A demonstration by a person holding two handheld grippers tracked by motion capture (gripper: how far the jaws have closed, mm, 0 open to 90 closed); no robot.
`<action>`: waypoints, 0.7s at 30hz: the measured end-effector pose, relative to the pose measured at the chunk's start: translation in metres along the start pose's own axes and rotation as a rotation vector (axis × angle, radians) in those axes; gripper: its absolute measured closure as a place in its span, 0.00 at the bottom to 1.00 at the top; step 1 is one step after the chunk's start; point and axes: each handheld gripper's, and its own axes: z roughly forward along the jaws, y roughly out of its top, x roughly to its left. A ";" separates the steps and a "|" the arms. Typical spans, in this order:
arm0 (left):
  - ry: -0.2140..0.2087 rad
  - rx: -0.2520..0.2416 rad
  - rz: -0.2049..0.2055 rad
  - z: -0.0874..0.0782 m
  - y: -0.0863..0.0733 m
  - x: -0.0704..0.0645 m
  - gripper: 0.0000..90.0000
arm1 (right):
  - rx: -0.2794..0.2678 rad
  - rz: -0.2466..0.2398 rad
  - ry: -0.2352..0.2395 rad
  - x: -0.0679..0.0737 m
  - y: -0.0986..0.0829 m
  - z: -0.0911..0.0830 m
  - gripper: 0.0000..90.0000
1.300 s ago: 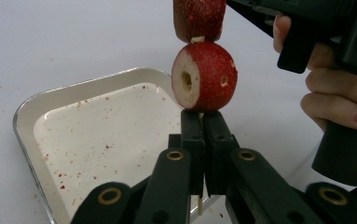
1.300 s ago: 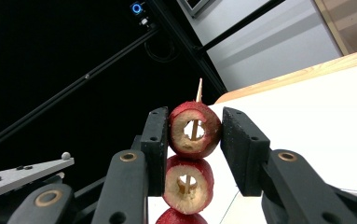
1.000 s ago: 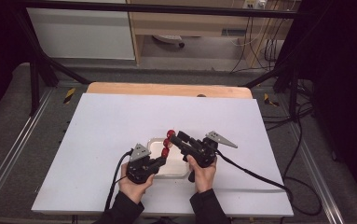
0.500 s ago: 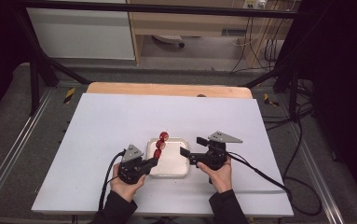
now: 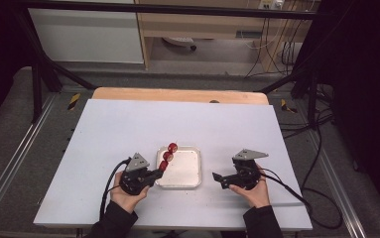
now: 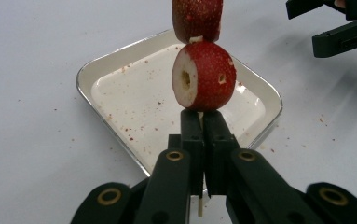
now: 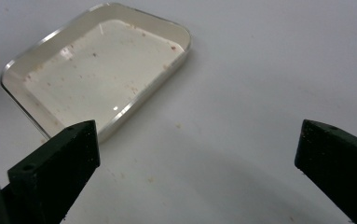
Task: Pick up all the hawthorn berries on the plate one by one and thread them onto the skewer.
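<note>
Both tools sit low over the near half of the white surface [image 5: 128, 124], one on each side of a shallow white tray [image 5: 180, 171]. From the high view the left tool [image 5: 154, 174] is held at the tray's left edge and the right tool [image 5: 219, 179] hovers well to the tray's right, apart from it, each with a hand wrapped around its rear and a cable trailing toward the near edge.

That view shows the whole layout but not the grip. Up close, the left gripper view shows the left tool's jaws pressed narrowly together on a thin pale skewer [image 6: 199, 211], which passes between them and runs up through the red fruit. The lowest fruit piece [image 6: 204, 77] sits just above the jaw tips, its cut white face and a round core hole turned leftward; a second piece [image 6: 197, 18] touches it from above and runs off the top of the view. The high view adds that three red pieces [image 5: 168, 156] ride the skewer, slanting up and away over the tray's left portion.

The right gripper view shows the right tool's jaws spread wide with nothing between them, the tray [image 7: 22, 65] lying ahead and to the left. Its floor carries scattered reddish crumbs [image 7: 134, 32], and a few more speckle the surface near it.
</note>
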 end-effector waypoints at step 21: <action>0.018 0.145 0.061 0.022 0.035 0.007 0.98 | -0.016 0.023 -0.016 -0.034 -0.046 -0.034 0.01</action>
